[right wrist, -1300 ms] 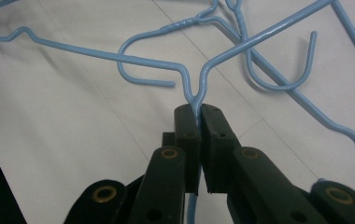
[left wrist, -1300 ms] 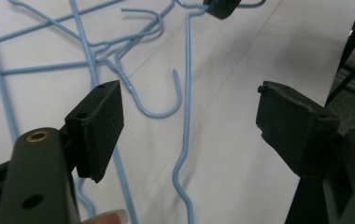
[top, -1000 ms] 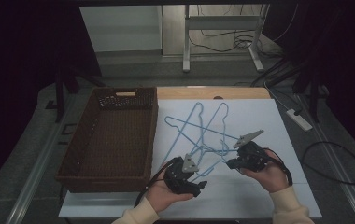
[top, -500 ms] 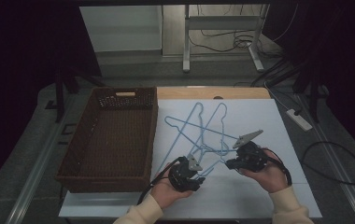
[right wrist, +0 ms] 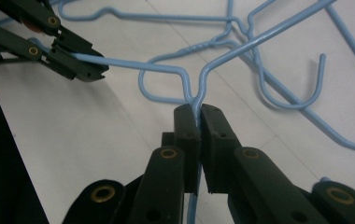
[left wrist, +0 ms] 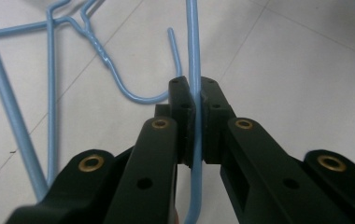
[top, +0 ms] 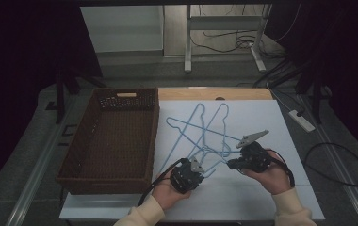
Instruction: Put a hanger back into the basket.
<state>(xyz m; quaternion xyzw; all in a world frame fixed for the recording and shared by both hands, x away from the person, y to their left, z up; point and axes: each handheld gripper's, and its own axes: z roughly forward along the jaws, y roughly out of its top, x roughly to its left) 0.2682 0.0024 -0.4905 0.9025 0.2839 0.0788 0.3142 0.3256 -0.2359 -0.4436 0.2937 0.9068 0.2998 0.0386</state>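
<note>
Several light blue wire hangers (top: pixel 200 132) lie tangled on the white table cover (top: pixel 271 122). My left gripper (top: pixel 208 170) is shut on one hanger's wire (left wrist: pixel 193 42), which runs straight up between its jaws. The hook of another hanger (left wrist: pixel 133 95) curls just beyond them to the left. My right gripper (top: pixel 230 165) is shut on a hanger wire (right wrist: pixel 241 51) where it bends up from the jaws and branches to both sides. In the right gripper view the left gripper (right wrist: pixel 96 70) sits at the upper left, clamped on a wire of the same tangle.
A dark woven basket (top: pixel 126 92) stands on the left half of the table, its right wall close to the hangers. A strip of bare wood (top: pixel 215 93) shows at the table's far edge. A power strip (top: pixel 302 120) and cables lie on the floor at the right.
</note>
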